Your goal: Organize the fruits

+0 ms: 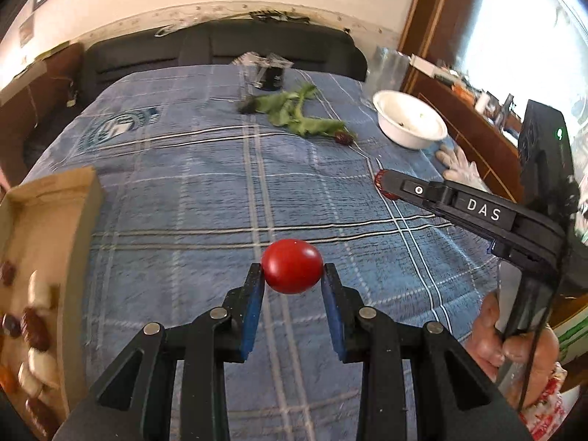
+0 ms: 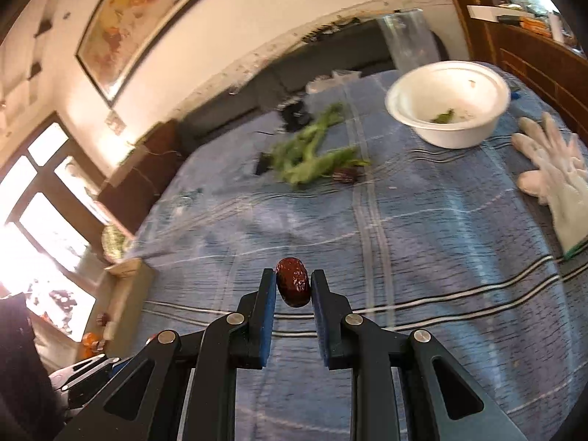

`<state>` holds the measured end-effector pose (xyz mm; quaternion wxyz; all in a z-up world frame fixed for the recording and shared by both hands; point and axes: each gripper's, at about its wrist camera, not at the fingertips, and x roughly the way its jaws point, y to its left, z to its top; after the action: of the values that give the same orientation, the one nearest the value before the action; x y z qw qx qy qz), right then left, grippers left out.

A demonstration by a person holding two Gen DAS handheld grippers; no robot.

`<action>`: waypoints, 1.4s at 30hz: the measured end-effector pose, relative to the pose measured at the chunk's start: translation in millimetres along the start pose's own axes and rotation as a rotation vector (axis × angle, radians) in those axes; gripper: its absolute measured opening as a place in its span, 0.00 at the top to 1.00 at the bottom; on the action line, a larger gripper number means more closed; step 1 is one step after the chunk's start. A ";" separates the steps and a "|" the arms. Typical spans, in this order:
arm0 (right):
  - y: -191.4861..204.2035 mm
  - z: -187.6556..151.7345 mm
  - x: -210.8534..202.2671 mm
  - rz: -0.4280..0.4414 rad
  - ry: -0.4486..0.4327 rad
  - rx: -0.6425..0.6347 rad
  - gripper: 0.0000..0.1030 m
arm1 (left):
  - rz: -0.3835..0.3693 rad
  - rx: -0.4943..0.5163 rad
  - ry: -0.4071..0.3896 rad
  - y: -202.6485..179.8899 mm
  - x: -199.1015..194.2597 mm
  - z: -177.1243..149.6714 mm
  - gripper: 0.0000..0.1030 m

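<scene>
My left gripper (image 1: 293, 273) is shut on a small red tomato (image 1: 292, 265), held above the blue checked cloth (image 1: 220, 183). A cardboard box (image 1: 44, 257) with dark red dates and pale pieces lies at the left edge of the left wrist view. My right gripper (image 2: 293, 283) is shut on a dark red date (image 2: 293, 281); its side also shows in the left wrist view (image 1: 384, 183), with the date's tip at its end. Another date (image 1: 343, 137) (image 2: 344, 175) rests on the cloth beside the green leafy stems (image 1: 297, 112) (image 2: 312, 154).
A white bowl (image 1: 409, 119) (image 2: 446, 104) with green scraps stands at the far right of the table. White gloves (image 2: 555, 180) (image 1: 459, 169) lie near the right edge. Small dark items (image 1: 270, 71) sit at the table's far end, before a dark sofa (image 1: 220, 51). A hand (image 1: 514, 349) holds the right gripper's handle.
</scene>
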<state>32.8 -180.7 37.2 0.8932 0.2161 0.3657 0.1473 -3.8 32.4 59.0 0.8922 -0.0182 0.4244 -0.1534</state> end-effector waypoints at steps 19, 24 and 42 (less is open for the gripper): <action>128.1 -76.1 -5.7 -0.263 0.021 -0.381 0.79 | 0.005 -0.241 -0.110 104.6 -89.2 -42.9 0.70; 155.8 -89.1 -10.9 -0.289 0.006 -0.452 0.79 | 0.024 -0.246 -0.148 112.9 -110.8 -52.6 0.70; 221.9 -114.8 -15.1 -0.312 -0.027 -0.615 0.79 | 0.093 -0.295 -0.197 149.1 -139.0 -72.4 0.70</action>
<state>-83.3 36.4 82.3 0.9330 -0.1198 0.3211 0.1095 -102.8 221.6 93.0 0.9233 -0.1441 0.3531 -0.0457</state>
